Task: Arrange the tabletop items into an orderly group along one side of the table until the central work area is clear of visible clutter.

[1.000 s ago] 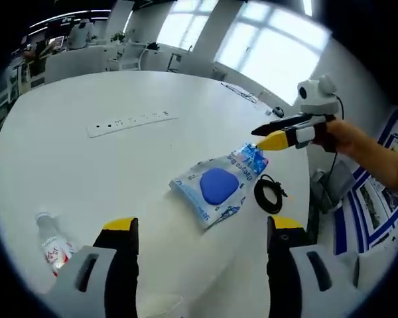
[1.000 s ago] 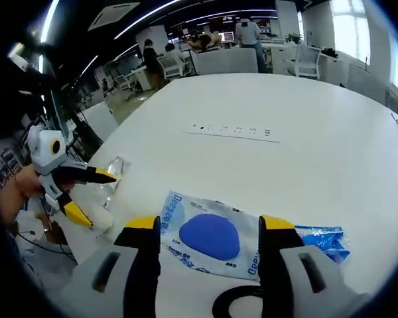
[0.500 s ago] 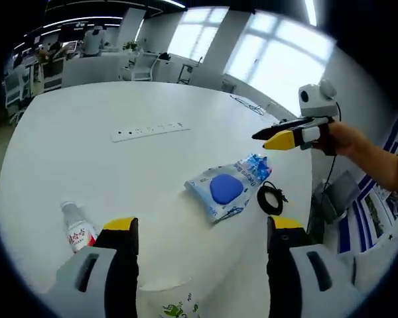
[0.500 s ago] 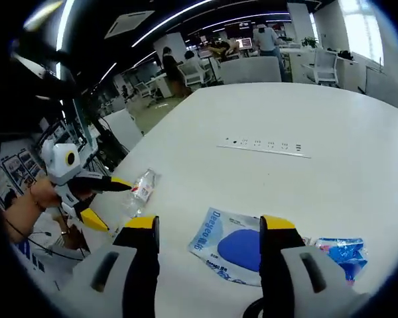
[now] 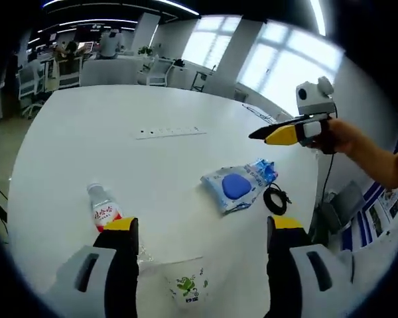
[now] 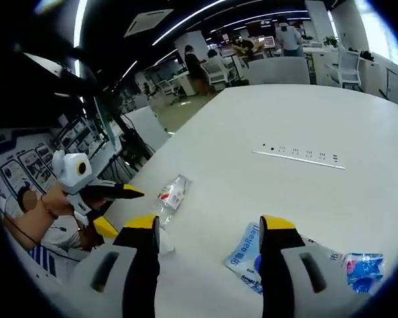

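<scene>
Both grippers, left [image 5: 200,228] and right [image 6: 209,225], are hovering with fingers wide apart, empty; blue packet [image 5: 237,188] is lying centre-frame on table [image 5: 86,139].

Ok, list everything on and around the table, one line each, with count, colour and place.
Table: one, white, round-edged.
Power strip: one, white, far centre.
Water bottle: one, clear with a red label, lying near the left tool.
Blue-and-white pouch: one, centre right.
Cable coil: one, black, beside the pouch near the edge.
Clear bag with green print: one, near edge.
Left tool: yellow-tipped, jaws apart.
Right tool: yellow-tipped, jaws apart.
</scene>
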Motion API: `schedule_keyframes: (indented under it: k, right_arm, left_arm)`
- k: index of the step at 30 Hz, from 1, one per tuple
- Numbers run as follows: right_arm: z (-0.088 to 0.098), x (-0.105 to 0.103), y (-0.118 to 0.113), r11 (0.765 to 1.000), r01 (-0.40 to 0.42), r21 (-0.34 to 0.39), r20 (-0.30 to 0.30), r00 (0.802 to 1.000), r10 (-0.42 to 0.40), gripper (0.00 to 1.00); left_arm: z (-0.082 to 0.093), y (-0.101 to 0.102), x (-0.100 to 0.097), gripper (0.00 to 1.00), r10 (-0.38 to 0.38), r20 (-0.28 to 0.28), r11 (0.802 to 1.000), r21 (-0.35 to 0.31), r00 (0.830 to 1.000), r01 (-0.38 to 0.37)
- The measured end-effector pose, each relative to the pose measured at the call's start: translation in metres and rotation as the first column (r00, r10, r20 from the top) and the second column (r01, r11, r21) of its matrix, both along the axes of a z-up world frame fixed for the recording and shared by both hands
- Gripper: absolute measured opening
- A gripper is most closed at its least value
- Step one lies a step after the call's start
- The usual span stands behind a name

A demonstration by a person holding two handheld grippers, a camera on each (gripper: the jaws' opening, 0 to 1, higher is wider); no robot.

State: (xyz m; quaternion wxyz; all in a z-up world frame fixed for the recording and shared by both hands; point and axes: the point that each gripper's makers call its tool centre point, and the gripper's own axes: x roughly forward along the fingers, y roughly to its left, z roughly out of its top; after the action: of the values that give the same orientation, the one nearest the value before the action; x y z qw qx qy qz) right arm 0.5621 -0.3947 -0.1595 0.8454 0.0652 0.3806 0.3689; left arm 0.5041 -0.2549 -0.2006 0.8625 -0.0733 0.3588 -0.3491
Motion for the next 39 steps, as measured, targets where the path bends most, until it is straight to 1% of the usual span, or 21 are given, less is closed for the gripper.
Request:
schedule_keyframes:
  k: [4, 8, 13, 18, 21, 23, 26, 29, 31, 34, 39]
  right_arm:
    - [0.004, 0.001, 0.019, 0.999, -0.038, 0.009, 0.007, 0.999, 0.038, 0.59]
    - [0.005, 0.008, 0.036, 0.997, -0.064, 0.043, -0.011, 0.998, 0.065, 0.59]
    - [0.001, 0.014, 0.054, 0.993, -0.098, 0.060, -0.033, 0.994, 0.100, 0.58]
    - [-0.005, 0.017, 0.074, 0.987, -0.125, 0.101, -0.068, 0.989, 0.132, 0.57]
    - [-0.011, 0.021, 0.084, 0.985, -0.124, 0.117, -0.088, 0.987, 0.135, 0.56]
    - [-0.013, 0.022, 0.092, 0.982, -0.125, 0.142, -0.105, 0.985, 0.140, 0.56]
    - [-0.015, 0.025, 0.102, 0.980, -0.130, 0.152, -0.115, 0.982, 0.148, 0.55]
    - [-0.021, 0.029, 0.111, 0.977, -0.141, 0.160, -0.134, 0.978, 0.163, 0.54]
    - [-0.022, 0.030, 0.120, 0.971, -0.134, 0.197, -0.166, 0.972, 0.168, 0.53]
    - [-0.024, 0.033, 0.133, 0.962, -0.143, 0.234, -0.187, 0.964, 0.189, 0.53]
    - [-0.035, 0.035, 0.153, 0.955, -0.150, 0.257, -0.232, 0.950, 0.211, 0.51]
  left_arm:
    - [0.002, 0.015, -0.004, 0.80, 0.027, 0.003, 1.000, 0.002, 1.000, -0.027]
    - [0.007, 0.026, -0.005, 0.81, 0.052, 0.012, 0.999, -0.012, 0.999, -0.052]
    - [0.007, 0.042, -0.003, 0.81, 0.082, 0.014, 0.996, -0.019, 0.997, -0.082]
    - [0.006, 0.053, -0.005, 0.81, 0.104, 0.015, 0.994, -0.020, 0.994, -0.104]
    - [0.005, 0.060, -0.006, 0.81, 0.121, 0.011, 0.992, -0.028, 0.993, -0.121]
    - [0.005, 0.064, -0.007, 0.81, 0.133, 0.010, 0.991, -0.034, 0.991, -0.132]
    - [0.004, 0.071, -0.009, 0.81, 0.147, 0.008, 0.988, -0.039, 0.989, -0.147]
    - [0.002, 0.079, -0.011, 0.81, 0.167, 0.005, 0.985, -0.050, 0.986, -0.167]
    - [0.002, 0.084, -0.011, 0.81, 0.185, 0.000, 0.981, -0.067, 0.983, -0.184]
    - [0.000, 0.091, -0.012, 0.81, 0.204, 0.000, 0.976, -0.078, 0.979, -0.204]
    - [-0.003, 0.100, -0.016, 0.80, 0.226, -0.004, 0.970, -0.087, 0.974, -0.225]
